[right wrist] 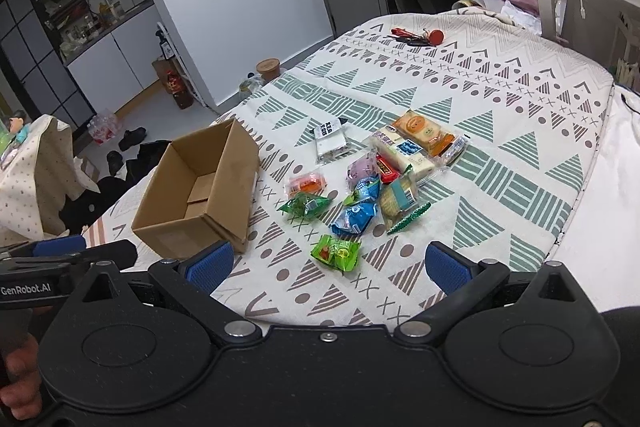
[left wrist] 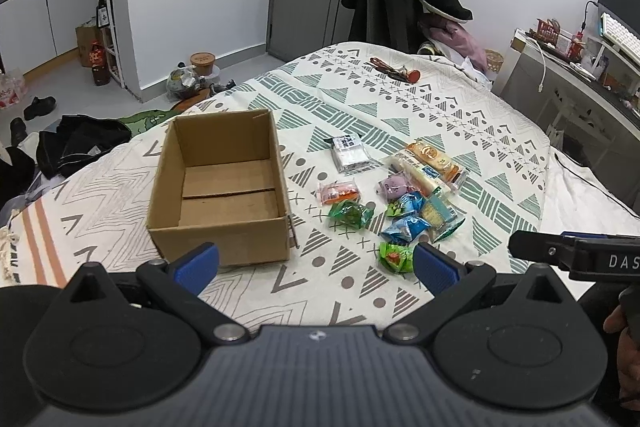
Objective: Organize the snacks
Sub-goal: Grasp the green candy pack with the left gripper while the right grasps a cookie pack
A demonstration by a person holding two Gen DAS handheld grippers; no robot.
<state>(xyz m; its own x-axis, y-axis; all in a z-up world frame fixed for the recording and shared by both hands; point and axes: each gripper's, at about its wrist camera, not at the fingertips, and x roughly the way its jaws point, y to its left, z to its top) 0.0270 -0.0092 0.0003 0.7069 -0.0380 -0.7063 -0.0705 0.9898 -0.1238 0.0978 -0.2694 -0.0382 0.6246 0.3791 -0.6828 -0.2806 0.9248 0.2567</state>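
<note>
Both grippers, left gripper [left wrist: 316,263] and right gripper [right wrist: 328,265], spread wide, holding nothing, above patterned bedspread [right wrist: 500,99]. Empty cardboard box [left wrist: 224,183] beside scattered snack packets [right wrist: 360,183]; keys [right wrist: 416,37] well beyond.

Brown box [left wrist: 224,187]; green-grey triangle-patterned bedspread [left wrist: 400,107]; blue gripper pads [left wrist: 196,265].

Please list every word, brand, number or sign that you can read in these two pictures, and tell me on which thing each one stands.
"DAS": on the black body of the right gripper; the word is cut off by the picture edge.
"GenRobot.AI": on the black body of the left gripper.
White packet: dark characters on its label, too small to read.
Orange biscuit pack and the other snack wrappers: print too blurred to read.
Cardboard box: no text visible.
</note>
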